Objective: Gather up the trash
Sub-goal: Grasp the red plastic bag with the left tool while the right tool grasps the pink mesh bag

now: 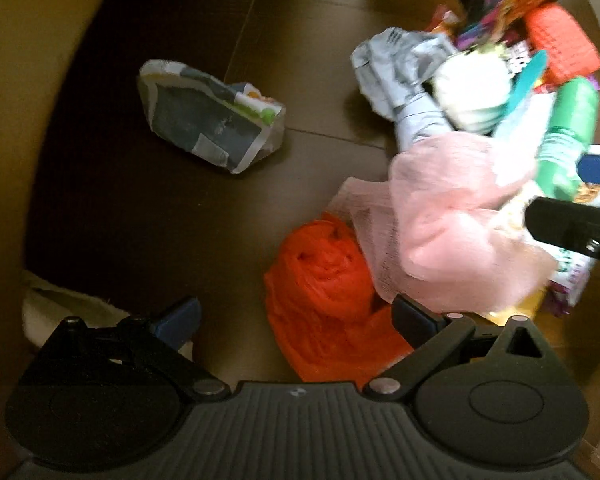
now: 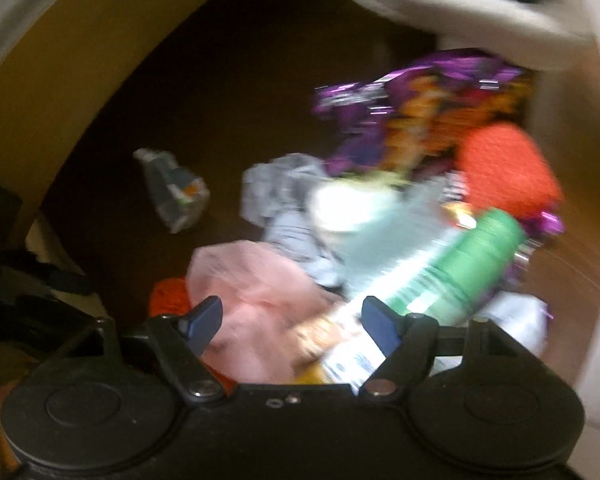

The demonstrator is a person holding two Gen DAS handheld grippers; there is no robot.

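A heap of trash lies on a dark brown surface (image 1: 180, 220). My left gripper (image 1: 298, 320) is open and points down over an orange net (image 1: 324, 280), which lies between its fingers without touching the pads. A pink net (image 1: 460, 220) lies beside it. My right gripper (image 2: 292, 322) is open above the pink net (image 2: 256, 288) and a green can (image 2: 472, 264); blur hides any contact. Its black finger (image 1: 572, 228) shows at the right edge of the left wrist view.
A crumpled grey wrapper (image 1: 212, 116) lies apart to the left. The heap also holds a silver bag (image 1: 400, 80), a purple snack bag (image 2: 420, 112), a white wad (image 1: 472, 88) and an orange pad (image 2: 508, 168). A tan border (image 1: 20, 120) curves along the left.
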